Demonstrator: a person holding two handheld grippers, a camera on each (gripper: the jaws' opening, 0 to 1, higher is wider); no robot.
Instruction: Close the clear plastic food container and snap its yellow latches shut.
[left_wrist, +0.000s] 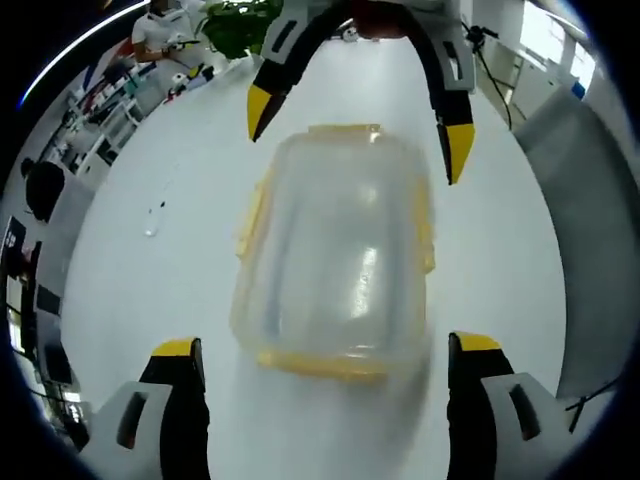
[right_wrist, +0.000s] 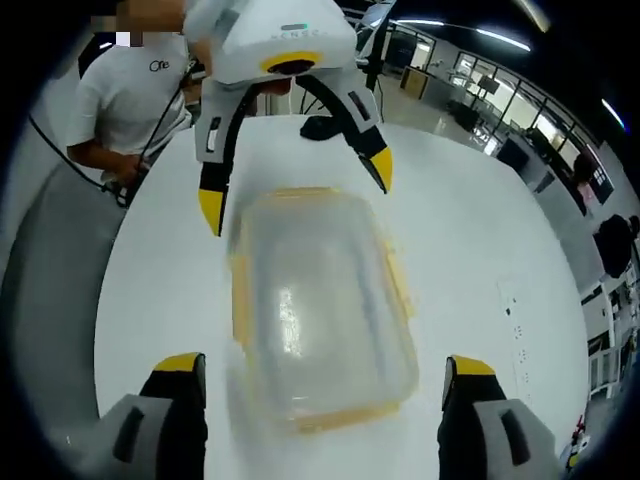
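left gripper view: my left gripper (left_wrist: 325, 345) jaws spread wide, empty; container (left_wrist: 340, 265) mid-tabletop (left_wrist: 150, 290), lid on | right gripper view: right gripper (right_wrist: 322, 365) gaping too; press each yellow latch (right_wrist: 240, 300) squarely down, one side steadying.
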